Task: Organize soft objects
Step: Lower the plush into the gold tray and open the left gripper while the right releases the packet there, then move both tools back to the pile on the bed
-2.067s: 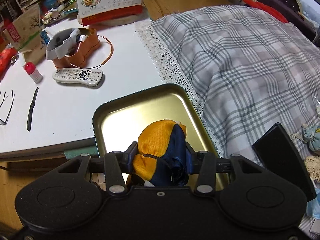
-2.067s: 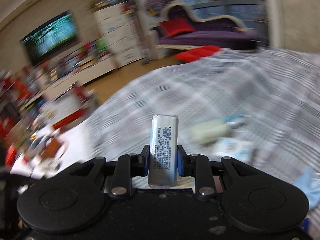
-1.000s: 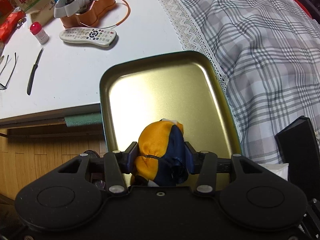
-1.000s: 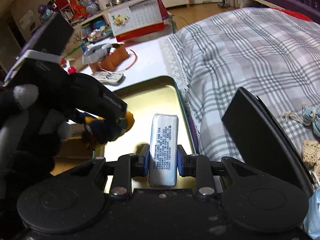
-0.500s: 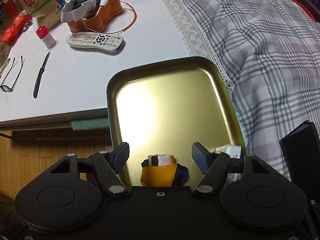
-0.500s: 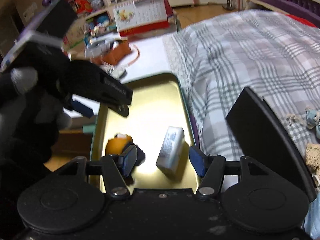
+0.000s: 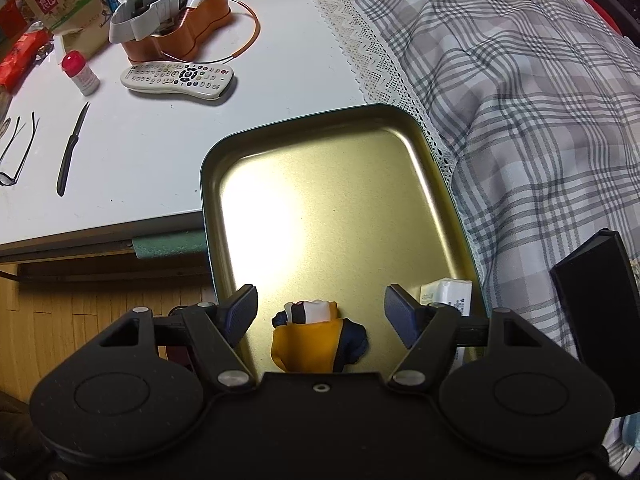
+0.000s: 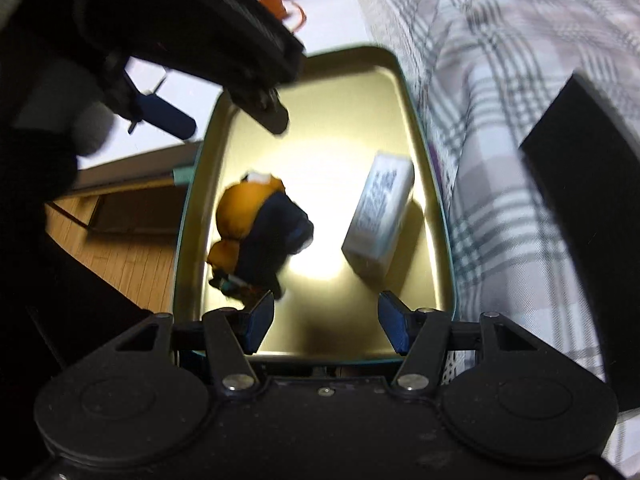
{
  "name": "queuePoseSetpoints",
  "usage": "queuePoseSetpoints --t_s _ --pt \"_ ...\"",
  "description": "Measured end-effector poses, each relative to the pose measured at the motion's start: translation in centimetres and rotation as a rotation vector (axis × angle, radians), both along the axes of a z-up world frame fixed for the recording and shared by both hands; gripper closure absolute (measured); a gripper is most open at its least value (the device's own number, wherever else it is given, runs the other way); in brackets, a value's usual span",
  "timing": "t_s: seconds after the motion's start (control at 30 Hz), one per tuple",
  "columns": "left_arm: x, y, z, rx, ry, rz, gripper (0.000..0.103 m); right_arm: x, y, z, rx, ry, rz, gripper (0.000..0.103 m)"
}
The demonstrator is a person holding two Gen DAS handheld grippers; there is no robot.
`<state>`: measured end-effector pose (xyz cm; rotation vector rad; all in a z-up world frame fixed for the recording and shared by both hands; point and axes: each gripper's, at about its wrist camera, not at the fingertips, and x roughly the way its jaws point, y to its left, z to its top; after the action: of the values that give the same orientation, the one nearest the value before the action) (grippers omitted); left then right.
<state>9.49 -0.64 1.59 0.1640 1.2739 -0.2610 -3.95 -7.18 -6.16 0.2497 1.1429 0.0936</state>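
Since both grippers have nothing between their pads, the step in hand looks like backing away from the tray [image 7: 436, 184] w/o disturbing what lies in it. The left gripper [image 7: 320, 308], bottom centre of the left wrist view, stands with jaws apart just above the orange and navy pouch [image 7: 316, 338], not touching it. The right gripper [image 8: 326, 326], bottom centre of the right wrist view, is likewise spread, holding nothing; the white packet [image 8: 378, 220] lies centre-right of that frame, on the tray floor, near the right wall.

To do it well, I'd say: lift each gripper straight up, keep jaws apart so the pads don't snag the pouch cord or fabric, and don't nudge the tray rim, which seems to overhang the table edge on the lower left. The two tools are close together over the tray, so clear one first.

Count: 1 tray, 2 soft items in it (1 pouch, 1 packet), well apart from each other. On the white table [image 7: 160, 128], upper left of the left view: 1 remote [image 7: 178, 80], 1 knife [image 7: 72, 148], 1 small red-capped bottle [image 7: 80, 74], 1 orange tin [image 7: 180, 36]. 1 plaid blanket [image 7: 520, 100] fills the right side. A black box [image 7: 596, 312] sits at right edge.
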Motion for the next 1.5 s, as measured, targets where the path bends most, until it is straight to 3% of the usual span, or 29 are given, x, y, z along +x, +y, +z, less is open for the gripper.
queuePoseSetpoints --t_s 0.23,0.67,1.33,1.5 --pt "0.0 0.1 0.0 -0.002 0.001 0.003 0.037 0.8 0.0 -2.1 -0.023 0.114 -0.004 0.045" --pt "-0.1 0.0 0.0 -0.005 0.003 0.003 0.037 1.9 -0.1 -1.5 -0.047 0.147 -0.010 0.040" --pt "-0.2 0.1 0.4 -0.041 0.016 -0.002 0.036 -0.1 0.6 -3.2 -0.175 0.352 0.081 0.043" --pt "-0.5 -0.1 0.4 -0.036 0.010 -0.018 0.036 -1.7 -0.7 -1.7 -0.108 0.299 0.047 0.043"
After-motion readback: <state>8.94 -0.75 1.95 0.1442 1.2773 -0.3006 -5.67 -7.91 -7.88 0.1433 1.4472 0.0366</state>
